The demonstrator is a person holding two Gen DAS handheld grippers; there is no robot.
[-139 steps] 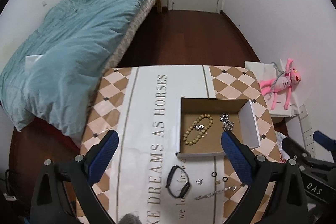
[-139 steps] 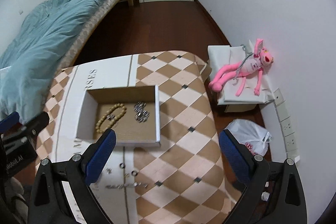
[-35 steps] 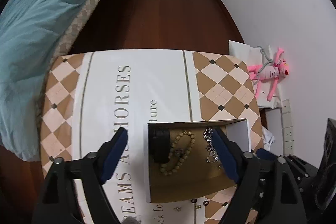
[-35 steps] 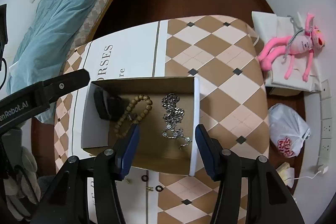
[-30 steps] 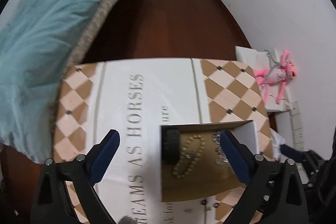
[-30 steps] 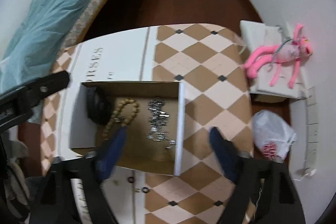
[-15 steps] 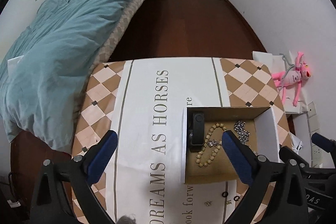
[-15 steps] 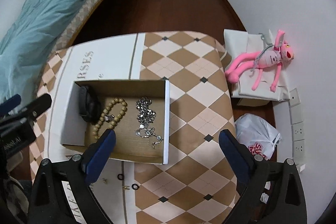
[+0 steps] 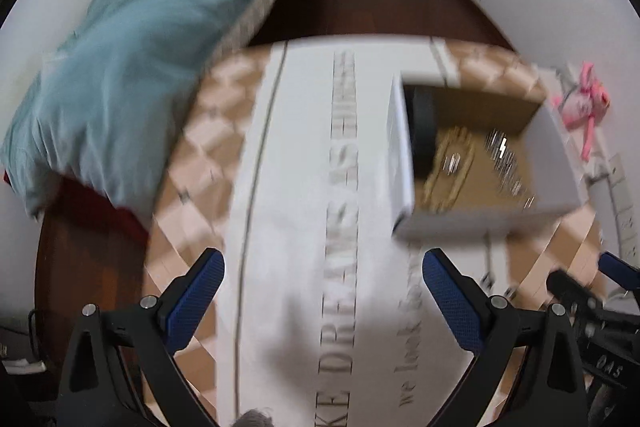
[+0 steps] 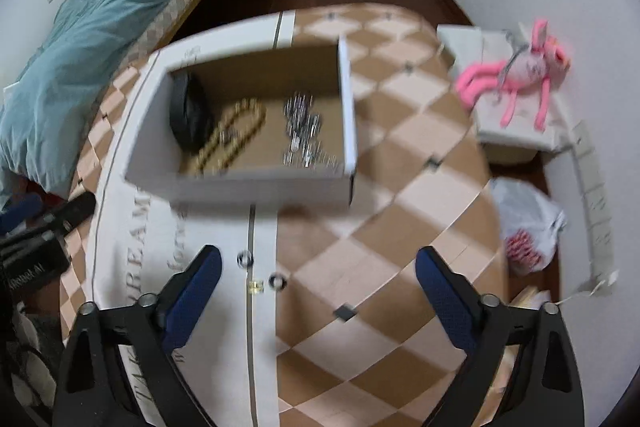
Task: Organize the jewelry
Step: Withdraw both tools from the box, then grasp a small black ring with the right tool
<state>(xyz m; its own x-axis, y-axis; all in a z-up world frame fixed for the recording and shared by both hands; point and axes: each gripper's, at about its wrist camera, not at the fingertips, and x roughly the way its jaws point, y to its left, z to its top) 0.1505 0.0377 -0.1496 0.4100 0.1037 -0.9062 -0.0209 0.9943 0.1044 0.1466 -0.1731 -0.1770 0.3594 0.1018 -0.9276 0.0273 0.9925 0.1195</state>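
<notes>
Jewelry sits gathered in an open white cardboard box (image 10: 256,183) on a table covered by a checkered cloth (image 10: 400,211) with a white lettered strip. Inside the box, a black band (image 10: 188,115) leans against its left wall, a string of tan wooden beads (image 10: 236,131) lies just beside the band toward the middle, and a heap of silver chain (image 10: 304,131) rests near the box's right wall. Both views are smeared by motion, so finer detail of the pieces cannot be made out. In front of the box, on the cloth, two small dark rings (image 10: 245,259) and a tiny gold-coloured piece (image 10: 256,286) lie loose, well apart from the box's front wall. The right gripper (image 10: 318,279) hangs above the cloth in front of the box, its blue-padded fingers (image 10: 192,291) spread wide with nothing between them. The left gripper (image 9: 322,291) hovers to the left of the box and in front of it, over the lettered strip, likewise spread wide and empty; the box (image 9: 480,215) shows at the upper right of its view with the black band (image 9: 423,131) against the near-left wall. Beyond the box to the left stands a bed with a teal duvet (image 10: 100,19); to the box's right, off the table, a pink plush toy (image 10: 520,75) lies on a pale box and a white plastic bag (image 10: 528,227) sits on the floor.
</notes>
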